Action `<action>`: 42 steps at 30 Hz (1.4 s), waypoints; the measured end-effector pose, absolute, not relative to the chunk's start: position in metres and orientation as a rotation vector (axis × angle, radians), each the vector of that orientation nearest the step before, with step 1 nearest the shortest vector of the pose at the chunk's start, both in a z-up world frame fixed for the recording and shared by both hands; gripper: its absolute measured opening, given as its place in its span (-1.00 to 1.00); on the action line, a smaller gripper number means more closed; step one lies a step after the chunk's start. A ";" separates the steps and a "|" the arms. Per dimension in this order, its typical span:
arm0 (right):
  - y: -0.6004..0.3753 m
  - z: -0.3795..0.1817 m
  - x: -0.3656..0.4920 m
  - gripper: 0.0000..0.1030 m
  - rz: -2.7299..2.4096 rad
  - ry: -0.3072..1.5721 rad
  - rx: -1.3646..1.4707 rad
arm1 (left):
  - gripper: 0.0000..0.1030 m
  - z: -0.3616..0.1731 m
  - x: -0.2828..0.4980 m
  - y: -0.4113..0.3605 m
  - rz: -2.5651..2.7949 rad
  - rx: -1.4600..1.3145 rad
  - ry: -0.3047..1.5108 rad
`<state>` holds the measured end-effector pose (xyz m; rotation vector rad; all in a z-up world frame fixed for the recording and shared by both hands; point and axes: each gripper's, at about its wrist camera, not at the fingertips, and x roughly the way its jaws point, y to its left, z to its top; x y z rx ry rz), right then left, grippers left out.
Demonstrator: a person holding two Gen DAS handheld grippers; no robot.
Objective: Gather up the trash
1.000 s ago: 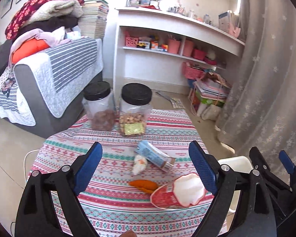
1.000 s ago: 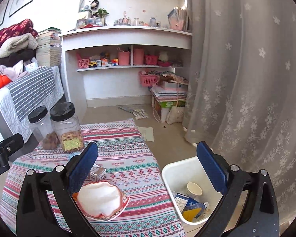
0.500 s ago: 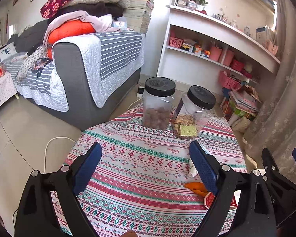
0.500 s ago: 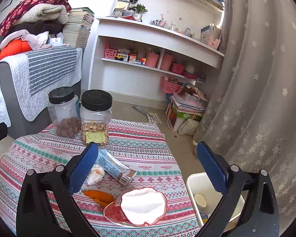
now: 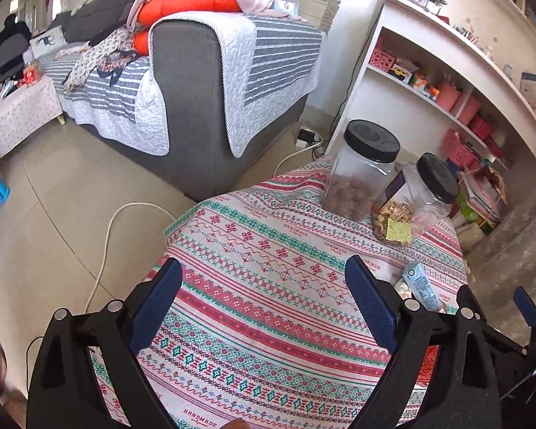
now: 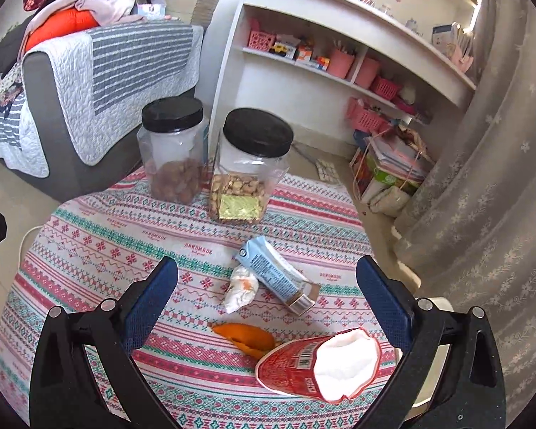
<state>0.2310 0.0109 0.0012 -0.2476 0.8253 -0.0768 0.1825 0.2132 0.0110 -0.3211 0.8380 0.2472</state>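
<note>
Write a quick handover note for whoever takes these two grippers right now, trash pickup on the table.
Left gripper: open, empty, over bare tablecloth.
Right gripper: open, empty, above the trash.
On the table: blue carton, crumpled white wrapper, orange peel, crushed red cup. Two black-lidded jars stand behind; not trash.
White bin sits off the table's right edge, mostly hidden; contents not visible.
Left: all four pieces.

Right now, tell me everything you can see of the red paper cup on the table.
The red paper cup lies tipped on its side on the patterned tablecloth, at the near right edge. Its crumpled mouth shows a white inside; a barcode is printed on the red wall. The orange peel touches its base end. No gripper holds it.
</note>
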 end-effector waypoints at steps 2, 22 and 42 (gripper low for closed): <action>0.011 -0.012 0.243 0.86 -0.056 0.897 -0.237 | 0.74 0.007 0.183 0.221 0.241 -0.359 0.870; 0.022 -0.123 0.327 0.70 -0.205 1.168 -0.355 | 0.74 -0.003 0.185 0.259 0.221 -0.508 0.934; 0.037 -0.121 0.303 -0.62 -0.160 1.062 -0.485 | 0.74 0.000 0.181 0.268 0.205 -0.555 0.919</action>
